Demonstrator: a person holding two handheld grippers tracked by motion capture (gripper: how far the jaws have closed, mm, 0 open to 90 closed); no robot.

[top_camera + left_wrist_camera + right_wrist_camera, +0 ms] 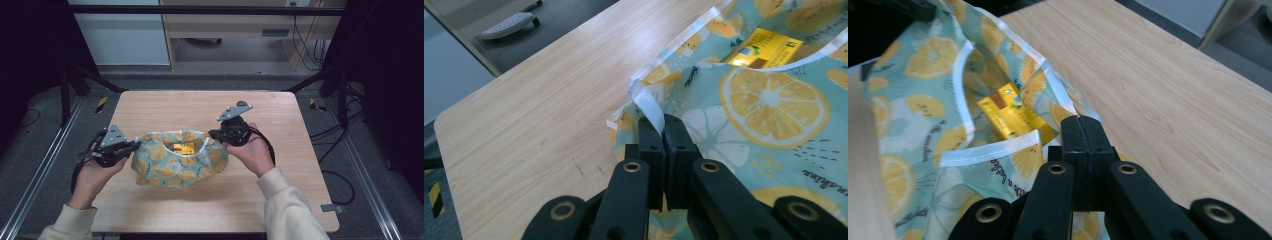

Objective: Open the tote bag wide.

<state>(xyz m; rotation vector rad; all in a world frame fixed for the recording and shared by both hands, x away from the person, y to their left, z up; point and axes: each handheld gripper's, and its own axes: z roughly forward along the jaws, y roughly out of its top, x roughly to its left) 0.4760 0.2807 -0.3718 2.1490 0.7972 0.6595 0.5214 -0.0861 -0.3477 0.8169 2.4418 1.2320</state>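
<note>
Two grippers, left [134, 145] and right [214, 134], clamped on the bag [177, 165] rim at frame centre; even tension is advised so the yellow box [183, 148] stays inside.

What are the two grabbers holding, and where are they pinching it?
Both hold the lemon-print bag. The left gripper pinches its white-edged rim at one end of the opening; the right gripper pinches the rim at the opposite end.

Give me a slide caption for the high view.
Both grippers pinch opposite rim edges of a lemon-print bag holding a yellow box.
</note>
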